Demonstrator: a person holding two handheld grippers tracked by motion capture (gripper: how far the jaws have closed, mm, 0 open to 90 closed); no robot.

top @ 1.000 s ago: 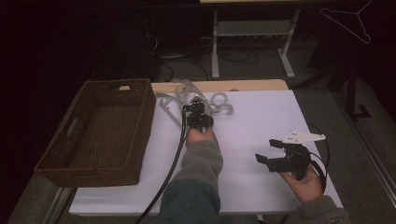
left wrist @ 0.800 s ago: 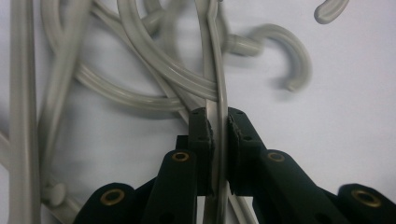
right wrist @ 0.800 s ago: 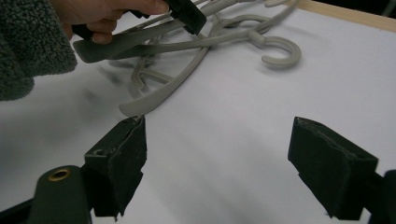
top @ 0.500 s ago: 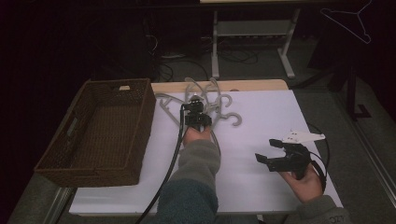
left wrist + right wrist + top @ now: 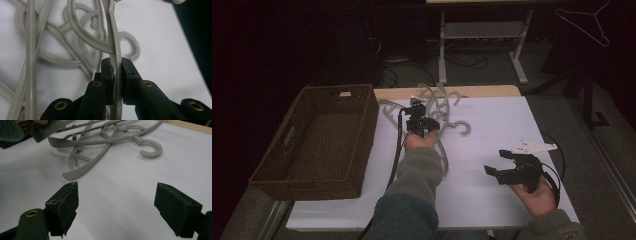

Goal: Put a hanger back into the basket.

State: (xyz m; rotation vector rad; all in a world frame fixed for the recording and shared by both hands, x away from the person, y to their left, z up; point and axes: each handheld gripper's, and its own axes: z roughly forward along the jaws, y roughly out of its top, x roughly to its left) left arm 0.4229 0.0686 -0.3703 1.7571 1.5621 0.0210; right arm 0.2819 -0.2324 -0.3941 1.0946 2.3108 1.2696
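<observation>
Several grey plastic hangers (image 5: pixel 439 107) lie tangled at the back middle of the white table (image 5: pixel 497 125). My left gripper (image 5: pixel 421 119) is shut on one grey hanger (image 5: pixel 115 52); its pads (image 5: pixel 110 75) clamp the thin bar, which stands tilted up above the others. The pile (image 5: pixel 105 137) spreads across the far part of the right gripper view, one hook (image 5: pixel 151 148) at the right. My right gripper (image 5: pixel 499 162) rests at the front right, open, with only bare table between its pads (image 5: pixel 66 202).
A brown wicker basket (image 5: pixel 319 137) stands on the left of the table, with nothing in it. A wooden strip (image 5: pixel 482 91) runs along the back edge. Beyond are a desk frame (image 5: pixel 482 40) and a dark floor with cables.
My left gripper has lifted the clamped hanger, and the tangle has shifted and spread towards the right. The right gripper has stayed where it was.
</observation>
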